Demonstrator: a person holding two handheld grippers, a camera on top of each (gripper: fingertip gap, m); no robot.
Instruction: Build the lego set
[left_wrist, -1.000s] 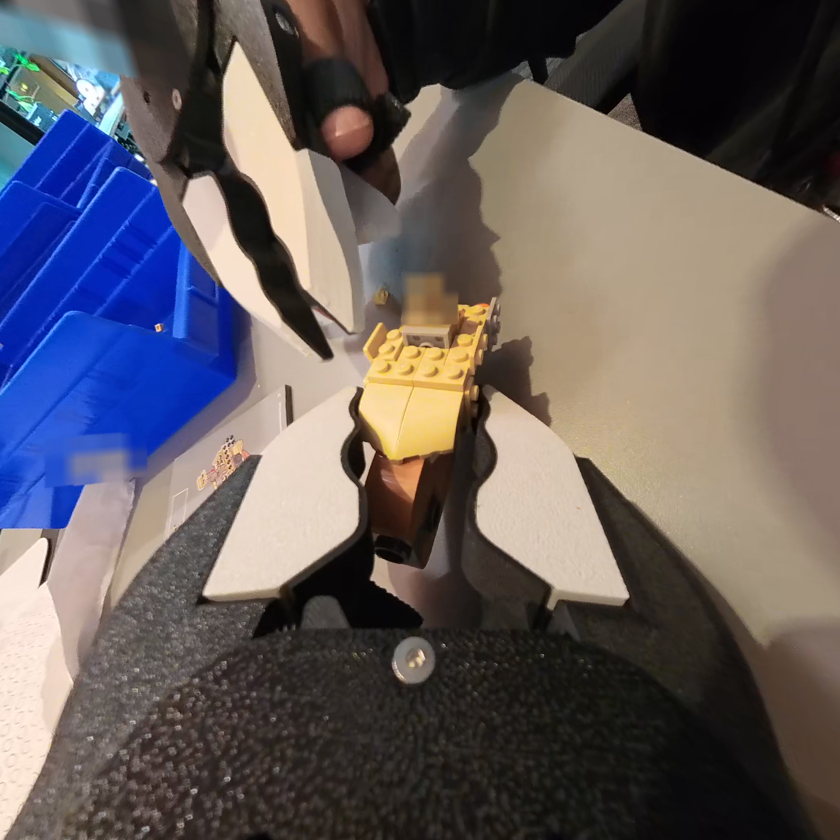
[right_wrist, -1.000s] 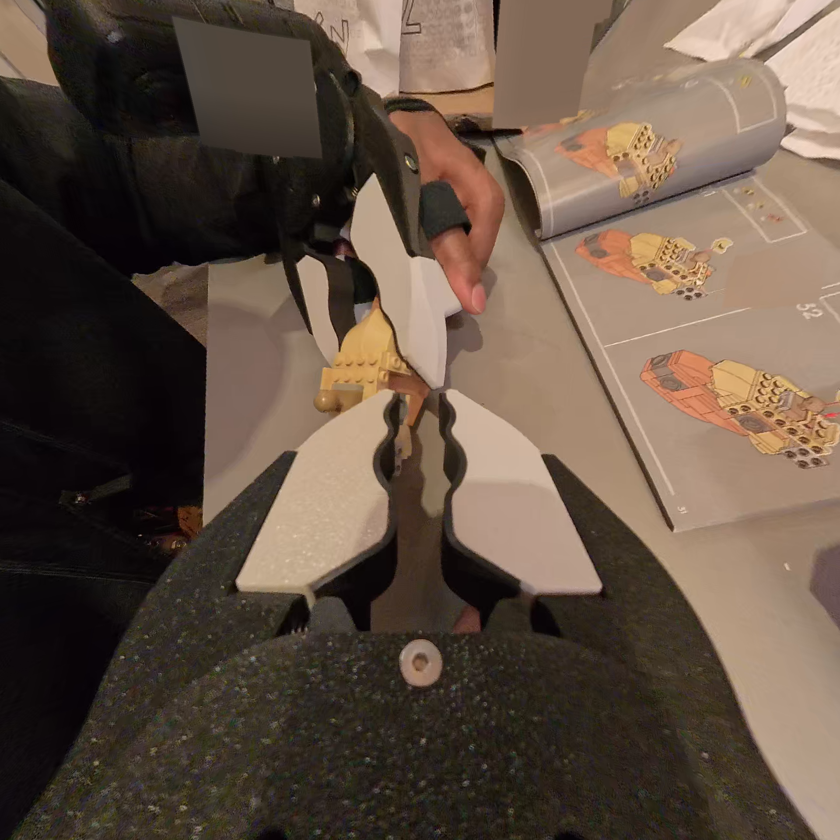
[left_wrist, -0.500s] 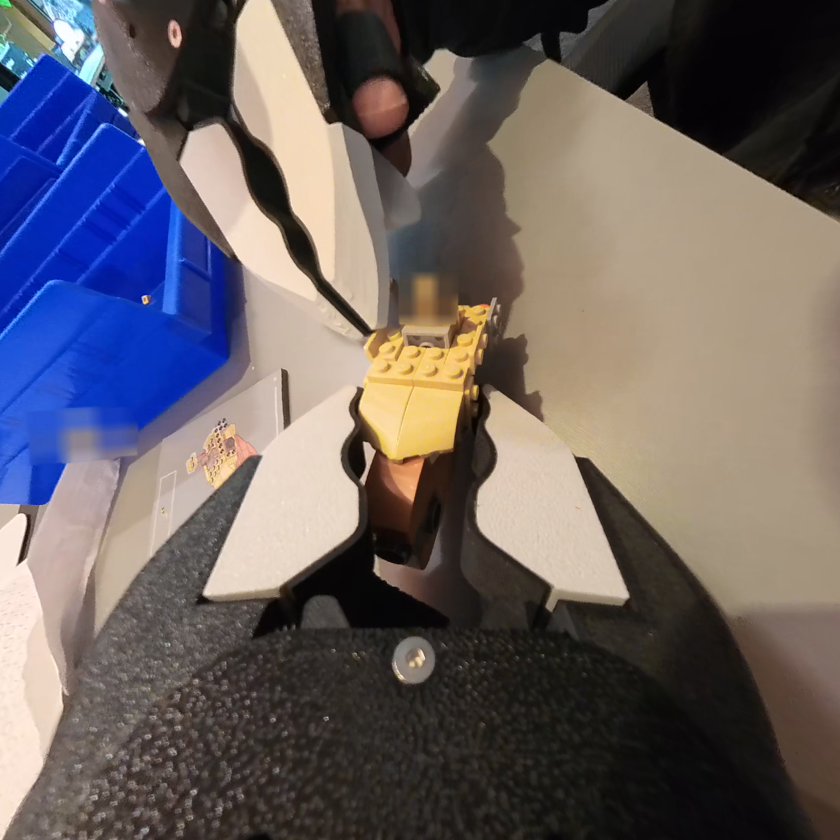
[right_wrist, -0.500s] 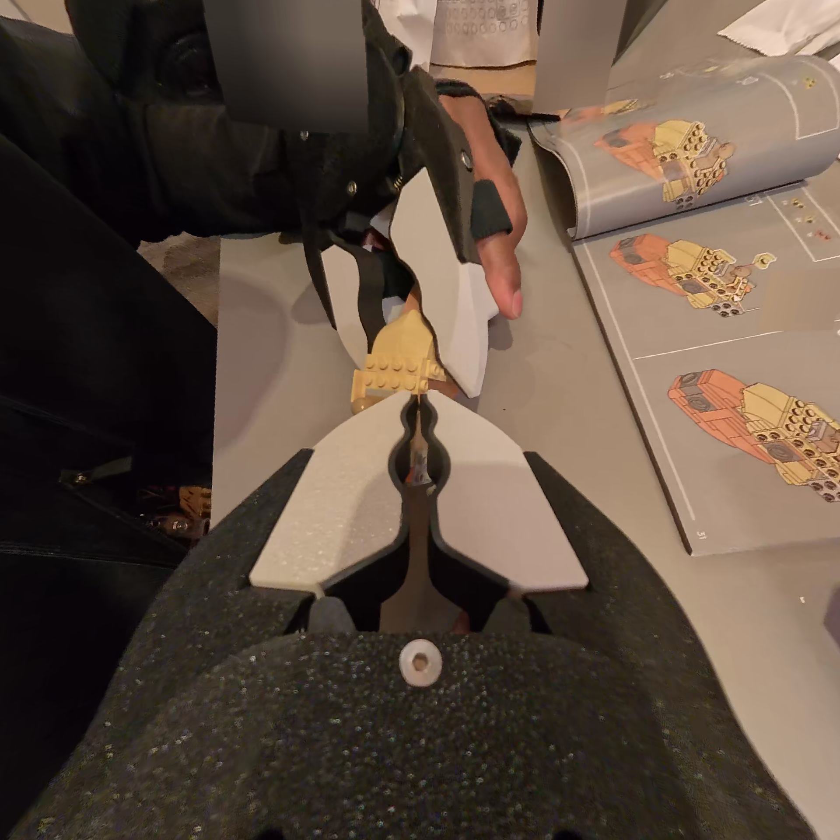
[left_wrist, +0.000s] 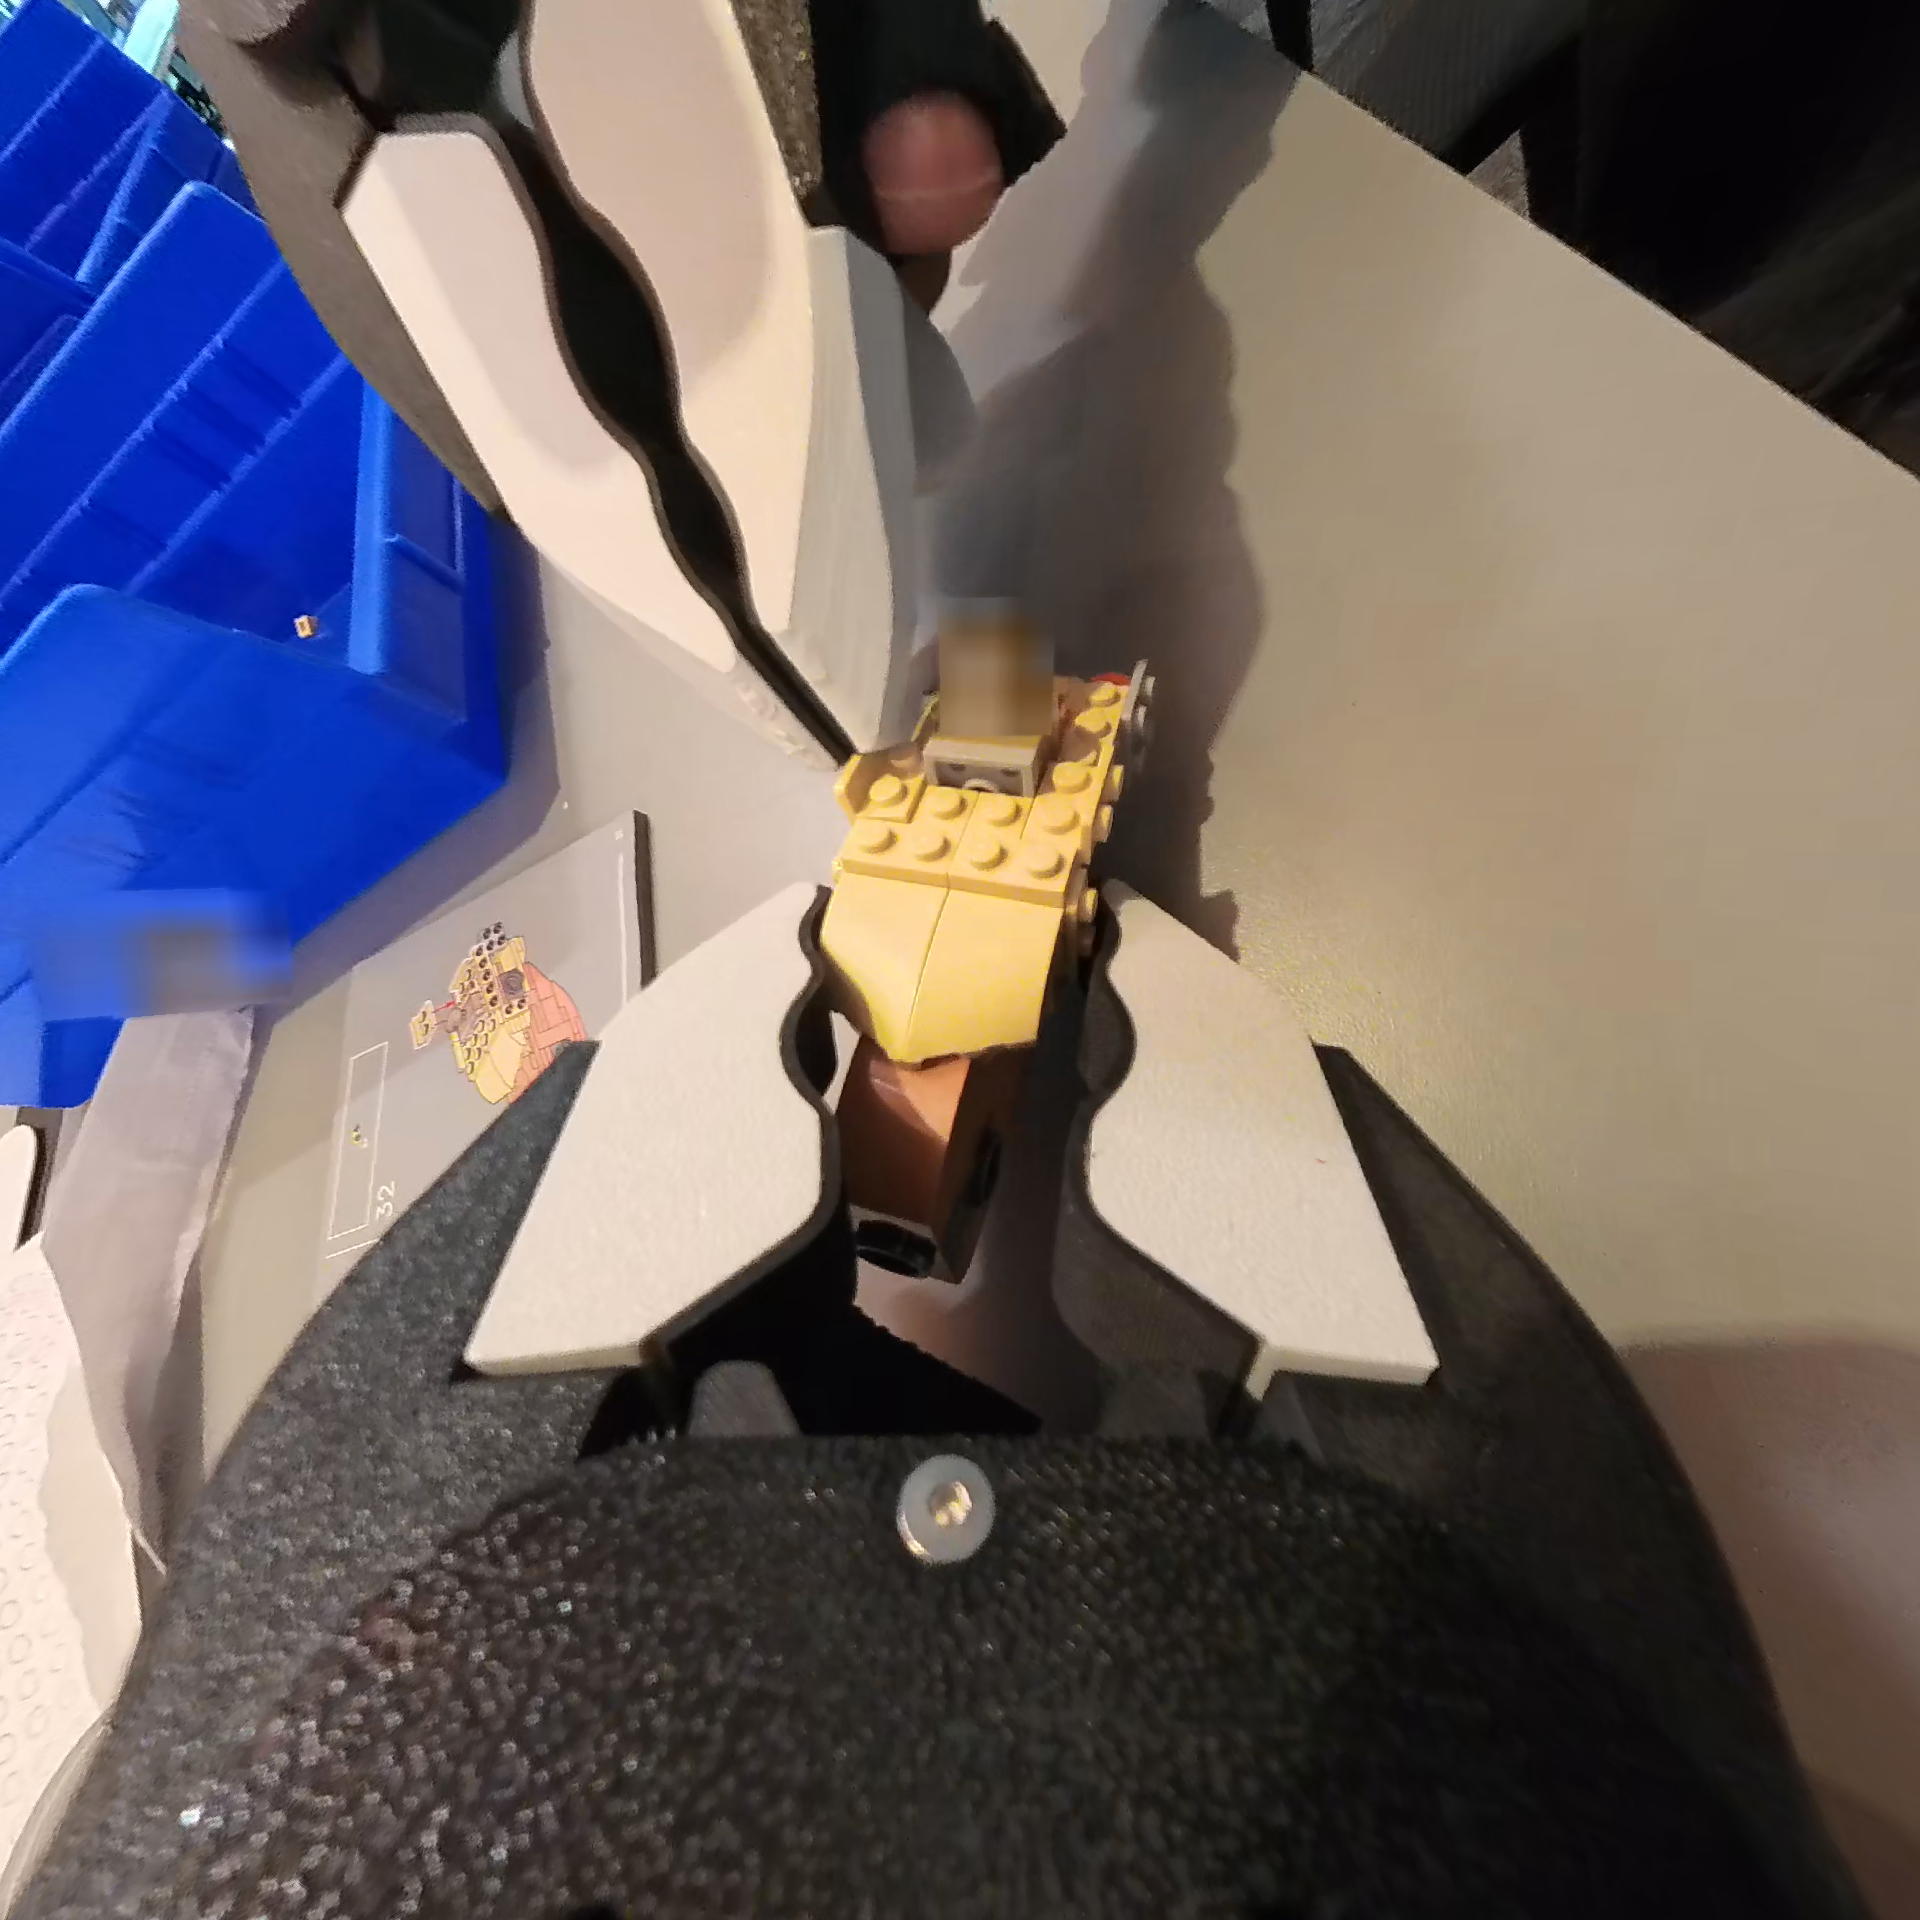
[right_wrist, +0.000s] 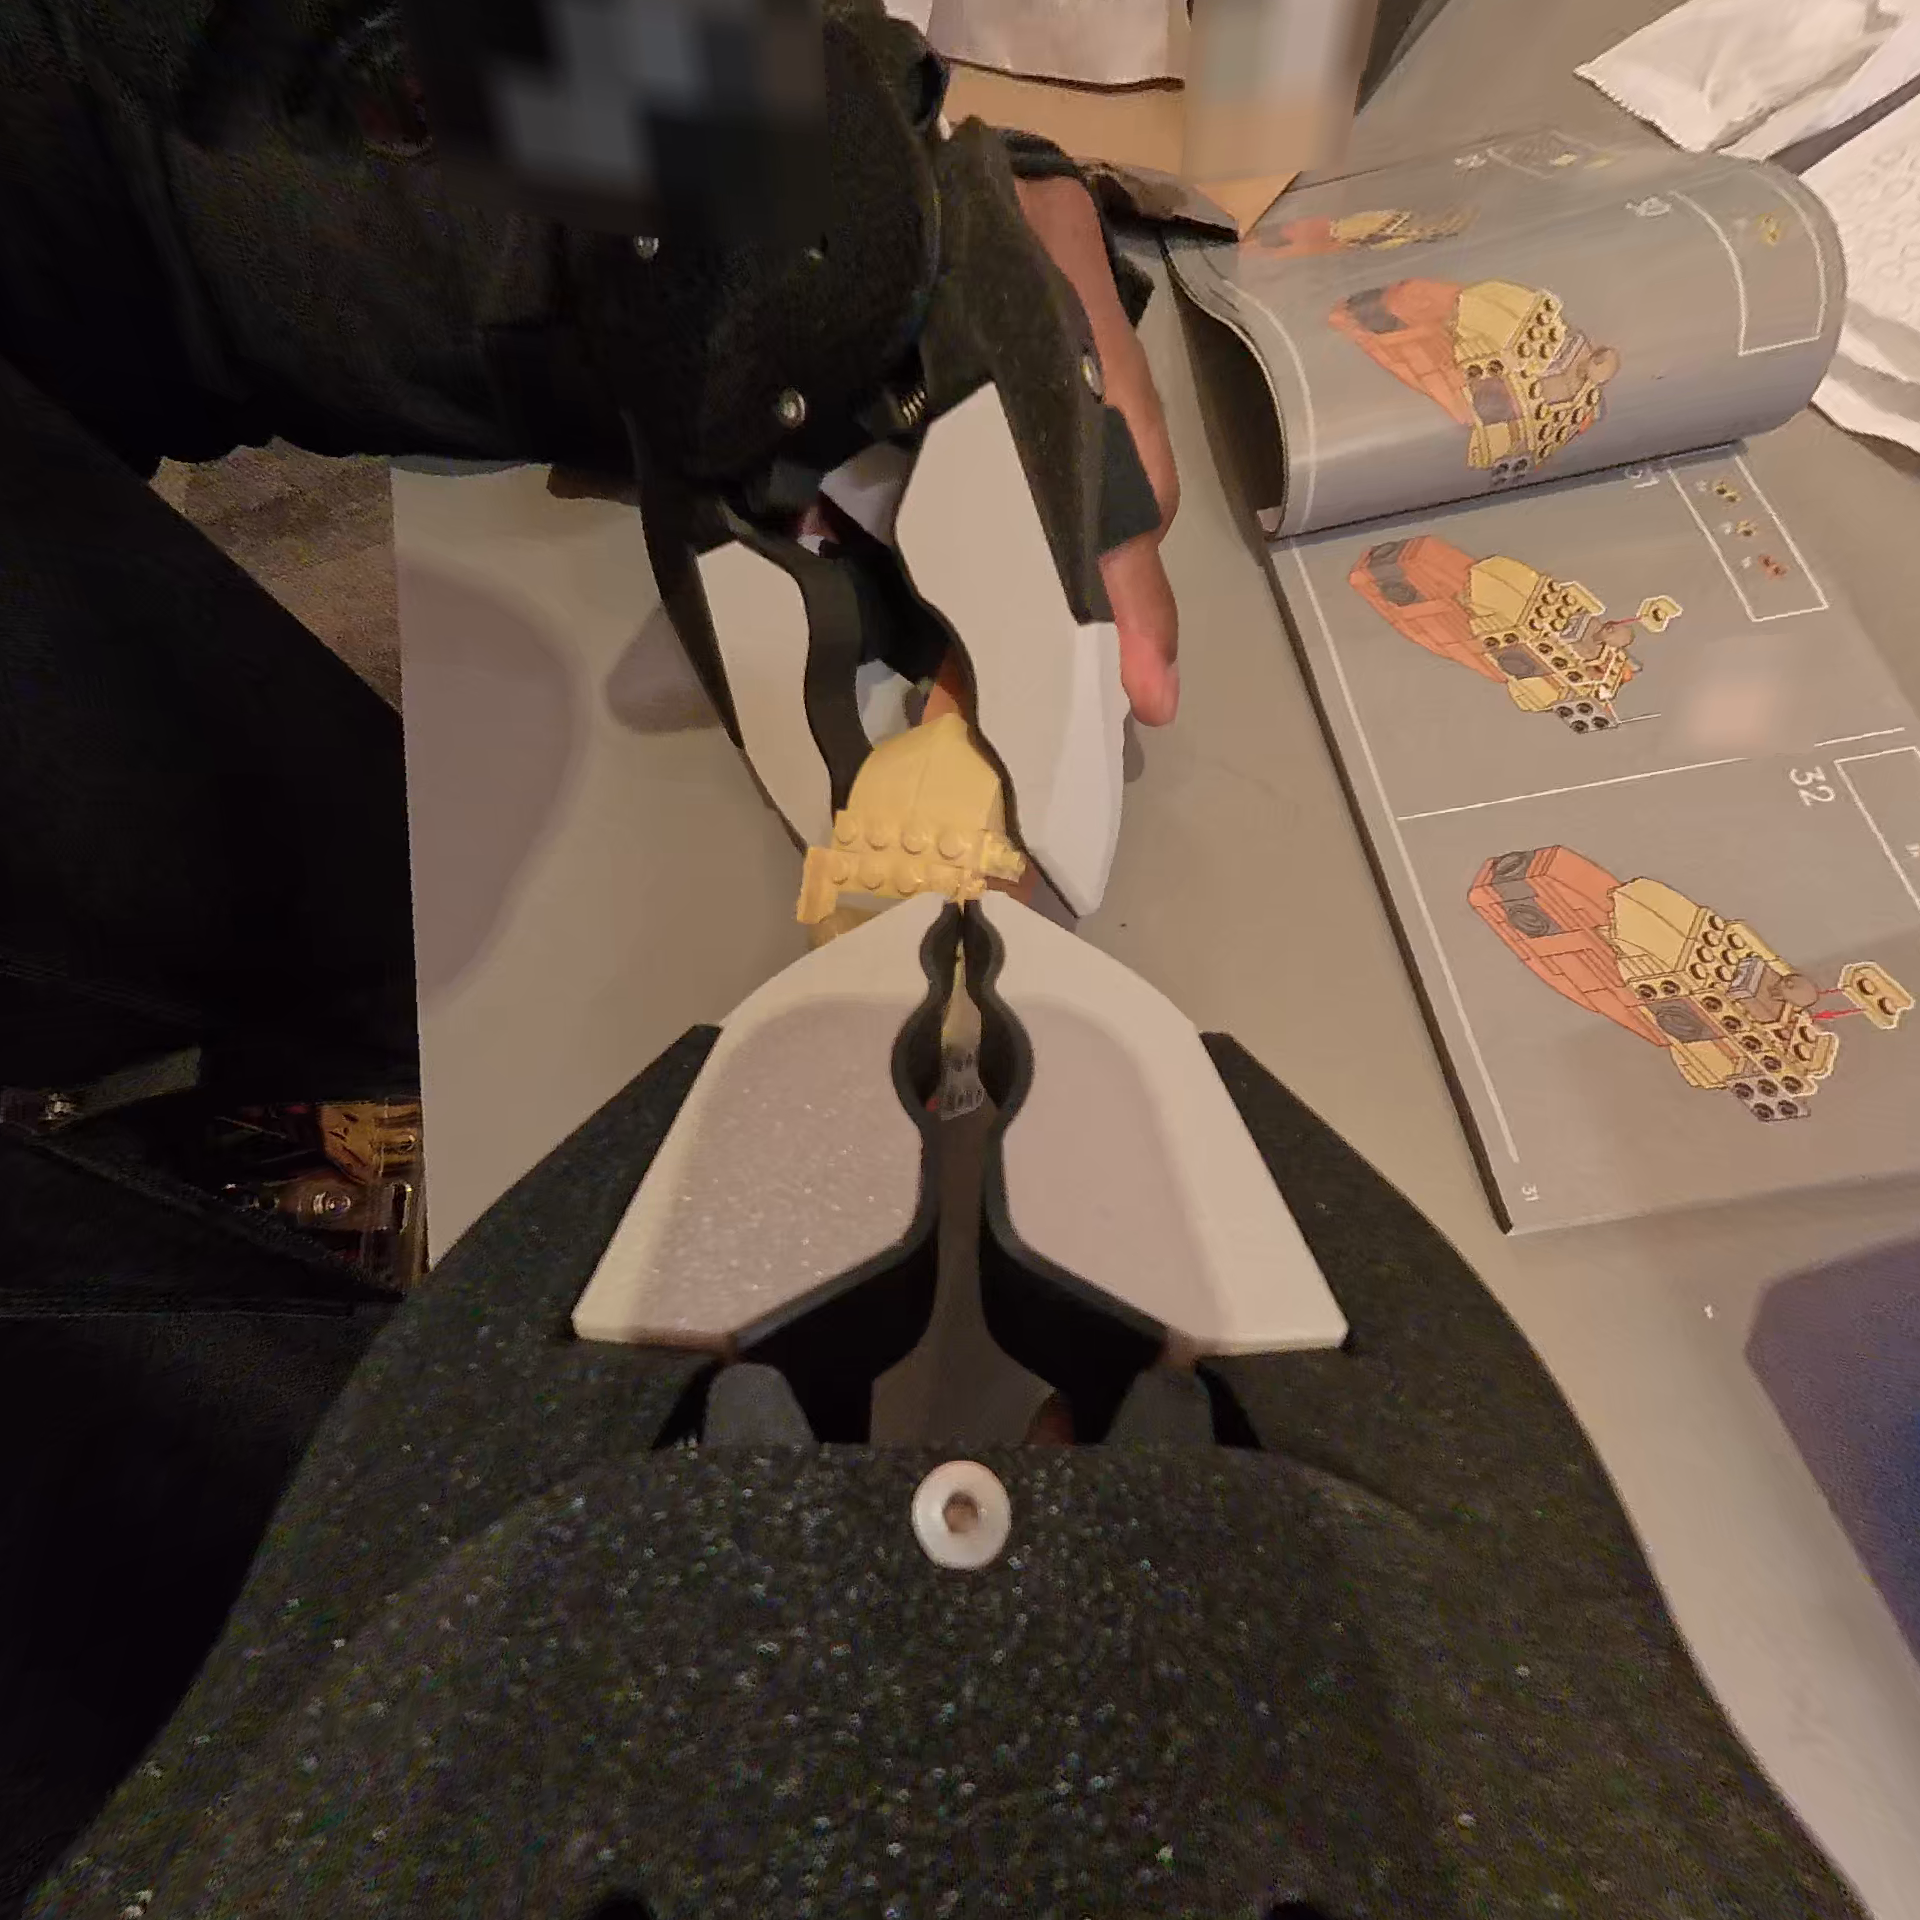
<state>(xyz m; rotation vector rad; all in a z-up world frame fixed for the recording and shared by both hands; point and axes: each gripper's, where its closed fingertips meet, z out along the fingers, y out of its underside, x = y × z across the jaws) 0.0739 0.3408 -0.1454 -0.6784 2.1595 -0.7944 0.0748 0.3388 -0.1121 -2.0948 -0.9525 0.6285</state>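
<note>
My left gripper (left_wrist: 956, 920) is shut on a lego model (left_wrist: 966, 904), a tan studded body with a brown rear part, and holds it above the grey table (left_wrist: 1507, 727). My right gripper (right_wrist: 958, 916) is shut on a small thin tan lego piece (right_wrist: 958, 1023). Its tips meet the studded end of the model (right_wrist: 914, 831). In the left wrist view the right gripper (left_wrist: 844, 740) comes in from the upper left and touches the model's top front corner. In the right wrist view the left gripper (right_wrist: 920, 800) holds the model from behind.
An open instruction booklet (right_wrist: 1610, 831) lies on the table to the right; a corner of it also shows in the left wrist view (left_wrist: 488, 997). Blue bins (left_wrist: 208, 623) stand at the far left. White paper (right_wrist: 1766, 62) lies behind the booklet. The table edge (right_wrist: 405, 831) runs on the left. The tips of both grippers are at nearly the same place.
My right gripper has closed on the small piece and moved forward until its tips reach the model. The left gripper keeps its hold on the model.
</note>
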